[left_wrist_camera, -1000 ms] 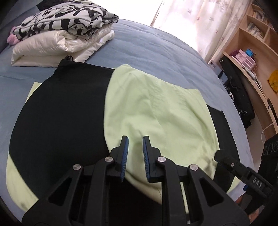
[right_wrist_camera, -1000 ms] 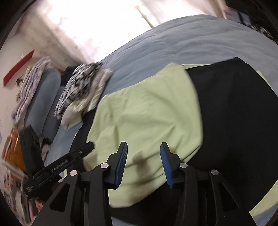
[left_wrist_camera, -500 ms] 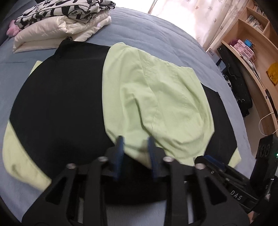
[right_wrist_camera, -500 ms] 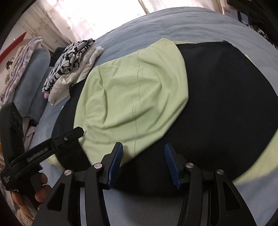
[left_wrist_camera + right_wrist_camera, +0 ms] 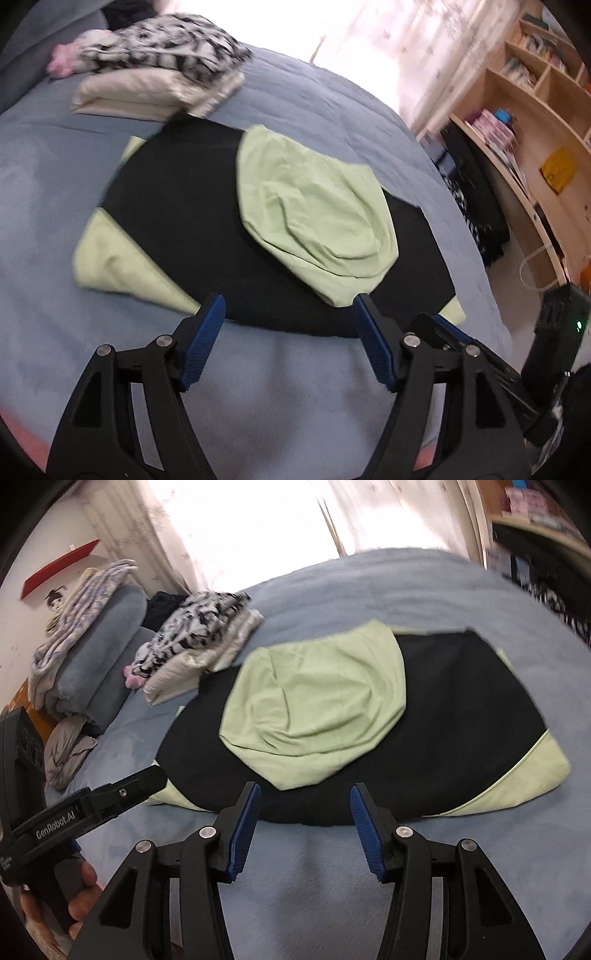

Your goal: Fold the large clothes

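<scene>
Black-and-green garment (image 5: 207, 229) lies flat on the blue bed (image 5: 110, 387), just ahead of both tools, w/ 1 green flap (image 5: 317, 221) folded onto its black middle. Since 1 s ago both tools have let go of that flap and pulled back toward the near edge, off the cloth. Left gripper (image 5: 288, 343) is opening, wide, nothing betw. jaws; right gripper (image 5: 303, 827) moderately wide, empty too. Reads as 1 fold done; next fold prob. the near hem or side. Stack of folded clothes (image 5: 159, 85) sits beyond, far-left.

White lettering "GenRobot.AI" runs along the black side of the left gripper (image 5: 122, 794), seen from the right wrist.
</scene>
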